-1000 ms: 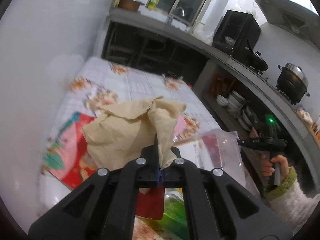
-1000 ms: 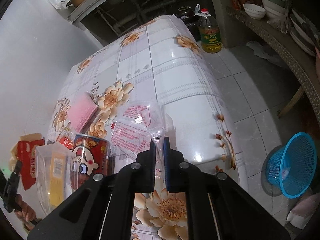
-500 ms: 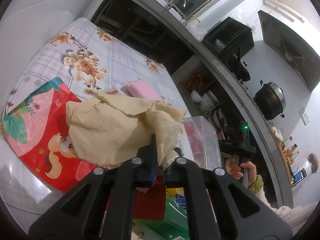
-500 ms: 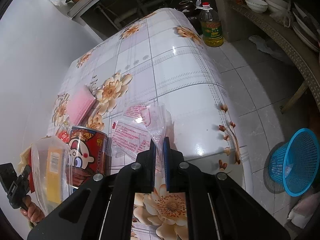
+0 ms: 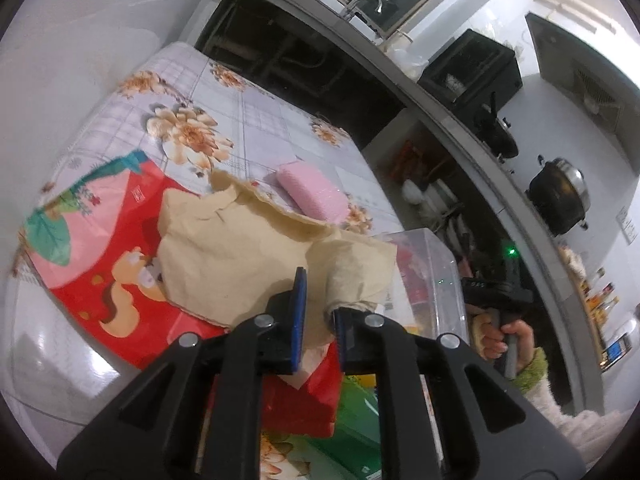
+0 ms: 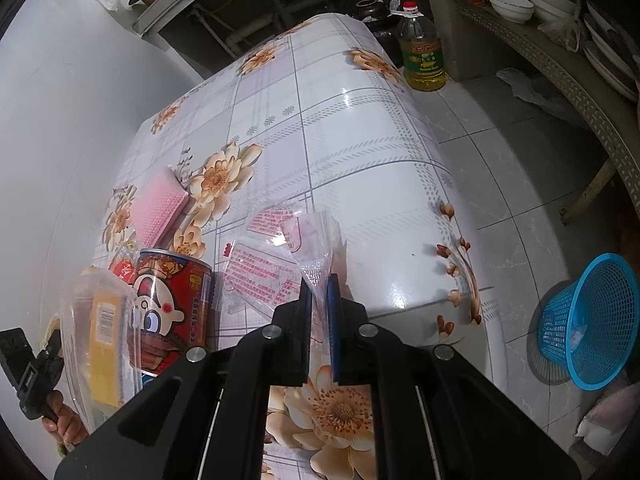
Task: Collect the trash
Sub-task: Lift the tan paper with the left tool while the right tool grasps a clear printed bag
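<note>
Now my left hand-held gripper (image 5: 317, 312) has its fingers a little apart, with crumpled brown paper (image 5: 240, 256) sitting between them; I cannot tell if they really pinch it. The paper hangs over the red snack bag (image 5: 100, 248) on the tabletop (image 5: 260, 120), beside the clear plastic box (image 5: 432, 276), so I think it goes in there. My right hand-held gripper (image 6: 318, 300) is almost closed on a thin clear wrapper (image 6: 316, 240), lifting one corner off the tabletop to take it away. The red can (image 6: 172, 300) stands just beside it. The box hides things behind it, and its inside is hard to make out.
</note>
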Tool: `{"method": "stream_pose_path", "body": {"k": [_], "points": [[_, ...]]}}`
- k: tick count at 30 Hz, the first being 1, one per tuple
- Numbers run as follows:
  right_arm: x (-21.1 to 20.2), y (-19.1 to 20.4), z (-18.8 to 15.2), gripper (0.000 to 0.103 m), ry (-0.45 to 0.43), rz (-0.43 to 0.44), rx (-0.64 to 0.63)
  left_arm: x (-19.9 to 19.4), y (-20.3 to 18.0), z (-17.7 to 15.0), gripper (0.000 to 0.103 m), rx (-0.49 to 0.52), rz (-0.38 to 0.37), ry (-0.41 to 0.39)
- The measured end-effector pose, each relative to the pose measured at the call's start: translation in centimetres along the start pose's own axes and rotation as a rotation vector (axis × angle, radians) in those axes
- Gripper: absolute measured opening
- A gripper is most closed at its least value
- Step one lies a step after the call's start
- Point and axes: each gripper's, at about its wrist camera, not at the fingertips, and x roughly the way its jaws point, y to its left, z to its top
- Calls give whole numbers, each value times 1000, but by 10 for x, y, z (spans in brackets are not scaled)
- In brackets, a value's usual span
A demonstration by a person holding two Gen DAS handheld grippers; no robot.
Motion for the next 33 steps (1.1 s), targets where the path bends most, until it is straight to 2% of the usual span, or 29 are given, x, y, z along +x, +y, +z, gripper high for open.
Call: {"method": "stream_pose_path", "body": {"k": [1, 3, 4, 6, 7, 8, 10, 12, 14, 15, 18, 19, 22, 26, 33], "points": [[0, 0, 0, 8, 0, 0, 0, -1, -2, 1, 14, 17, 14, -6], [0, 0, 0, 8, 0, 0, 0, -3, -10, 1, 39, 78, 76, -12], [0, 0, 0, 8, 0, 0, 0, -3, -15, 0, 58, 122, 144, -18], [0, 0, -1, 8, 1, 1, -1, 5, -21, -1, 61, 199, 255, 0], [0, 0, -1, 8, 1, 2, -1, 13, -23, -3, 61, 244, 321, 36], [0, 0, -1, 8, 1, 2, 0, 20, -23, -4, 61, 264, 357, 63], [0, 0, -2, 8, 1, 5, 3, 26, -22, -4, 61, 270, 378, 82], [1, 0, -2, 8, 2, 5, 6, 27, -18, -2, 59, 256, 369, 95], [2, -1, -3, 8, 3, 5, 5, 28, -14, 2, 48, 225, 348, 110], [1, -1, -3, 8, 4, 6, 5, 28, -11, 2, 47, 211, 339, 114], [2, 0, -4, 8, 3, 7, 5, 28, -6, 2, 29, 180, 328, 128], [2, 0, -3, 8, 3, 7, 5, 29, -4, 2, 19, 173, 334, 137], [2, 0, -4, 8, 1, 9, 4, 28, 3, 2, 9, 142, 332, 148], [0, 0, -5, 8, -7, 14, 9, 18, 5, 6, 4, 114, 304, 104], [-11, 0, -5, 8, -39, 22, 9, -8, -8, 16, 2, 104, 266, -29]]}}
